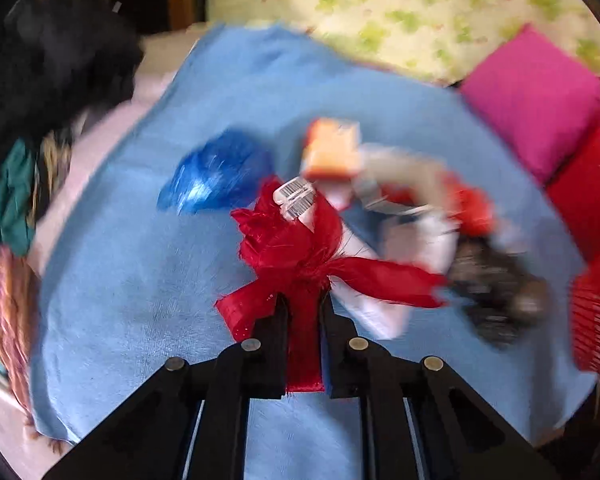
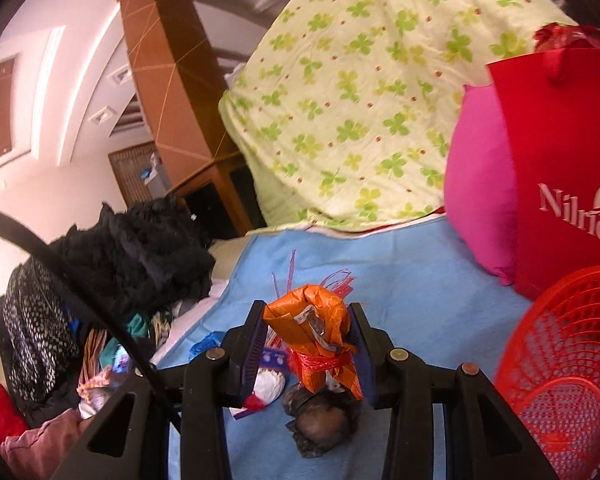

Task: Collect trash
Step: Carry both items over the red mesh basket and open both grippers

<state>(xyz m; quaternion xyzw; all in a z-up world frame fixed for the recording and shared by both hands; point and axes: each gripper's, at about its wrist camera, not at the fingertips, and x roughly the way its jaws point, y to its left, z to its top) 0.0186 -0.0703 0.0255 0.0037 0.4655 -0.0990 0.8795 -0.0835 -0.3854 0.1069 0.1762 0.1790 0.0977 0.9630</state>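
Left wrist view: the left gripper [image 1: 303, 300] is clamped on a red ribbon [image 1: 300, 256] above the blue blanket [image 1: 140, 280]. The right gripper [image 2: 308, 332] pinches a crumpled orange wrapper [image 2: 316, 320] beside a red bag [image 2: 560, 160] reading "Nilrich".

White lettering on the red shopping bag [image 2: 560, 184] at the right edge of the right wrist view reads "Nilrich", though the picture edge cuts the word, so any further letters cannot be told. A small white emblem sits just above the end of the word; its shape is unclear. In the left wrist view, two barcode labels [image 1: 296, 196] show on a white wrapper among the trash, their bars visible but no digits legible through the blur. A small blue label [image 2: 274, 358] beside the orange wrapper [image 2: 316, 320] carries white marks too small to read.
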